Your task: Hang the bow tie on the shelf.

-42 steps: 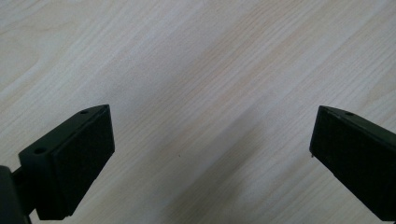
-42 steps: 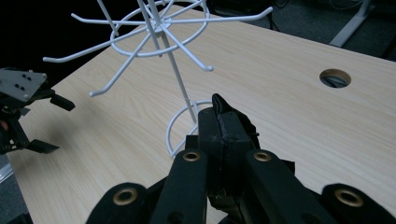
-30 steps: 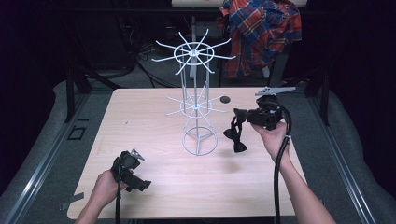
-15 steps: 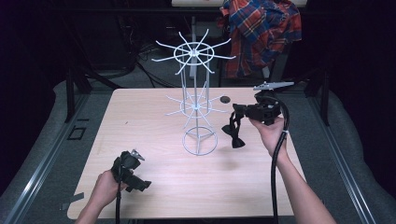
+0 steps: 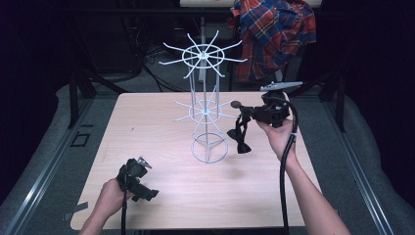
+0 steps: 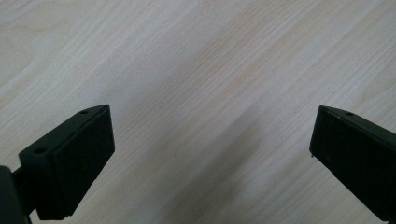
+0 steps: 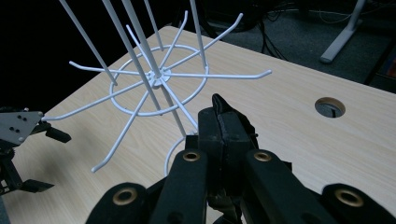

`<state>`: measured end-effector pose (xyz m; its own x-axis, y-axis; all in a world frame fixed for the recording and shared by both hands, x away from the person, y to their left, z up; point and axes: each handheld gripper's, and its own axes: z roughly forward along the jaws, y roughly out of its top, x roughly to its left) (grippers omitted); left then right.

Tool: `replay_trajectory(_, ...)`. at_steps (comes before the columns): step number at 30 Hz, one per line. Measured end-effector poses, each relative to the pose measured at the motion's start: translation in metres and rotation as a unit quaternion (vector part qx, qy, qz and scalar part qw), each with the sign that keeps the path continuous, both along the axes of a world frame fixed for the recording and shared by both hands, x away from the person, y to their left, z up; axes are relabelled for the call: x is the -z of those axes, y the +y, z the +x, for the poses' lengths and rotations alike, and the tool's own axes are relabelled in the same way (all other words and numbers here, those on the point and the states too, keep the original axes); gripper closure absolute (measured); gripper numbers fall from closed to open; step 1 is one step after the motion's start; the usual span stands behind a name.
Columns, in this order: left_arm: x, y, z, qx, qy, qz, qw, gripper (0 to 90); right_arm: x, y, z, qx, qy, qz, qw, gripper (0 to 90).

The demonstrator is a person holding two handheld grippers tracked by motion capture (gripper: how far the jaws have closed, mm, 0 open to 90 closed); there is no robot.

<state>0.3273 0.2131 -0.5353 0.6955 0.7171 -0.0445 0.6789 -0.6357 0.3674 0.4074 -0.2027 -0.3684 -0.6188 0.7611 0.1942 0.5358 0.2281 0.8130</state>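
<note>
The left gripper (image 6: 210,158) looks down on a pale wooden table (image 6: 201,60). Its two black jaws stand wide apart with nothing between them. Soft shadows cross the wood grain.

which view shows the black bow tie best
The high view: the black bow tie hangs whole from the right gripper, beside the white wire rack. In the right gripper view the shut jaws cover most of it, with a scrap below. The left gripper view looks at bare table.

No readable text, no labels, no brands, no numbers, no signs on anything (plaid cloth in upper right, pattern only)
</note>
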Motion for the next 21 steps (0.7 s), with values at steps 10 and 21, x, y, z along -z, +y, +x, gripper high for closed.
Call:
replay_trajectory(10, 0.0, 0.0, 0.0, 0.0, 0.002, -0.001, 1.0, 0.1, 0.002, 0.016, 0.004, -0.009, 0.004, -0.015, 0.9998, 89.5)
replay_trajectory(21, 0.0, 0.0, 0.0, 0.0, 0.001, -0.001, 1.0, 0.0, 0.006, 0.03, 0.01, -0.012, 0.01, -0.032, 0.9994, 89.5)
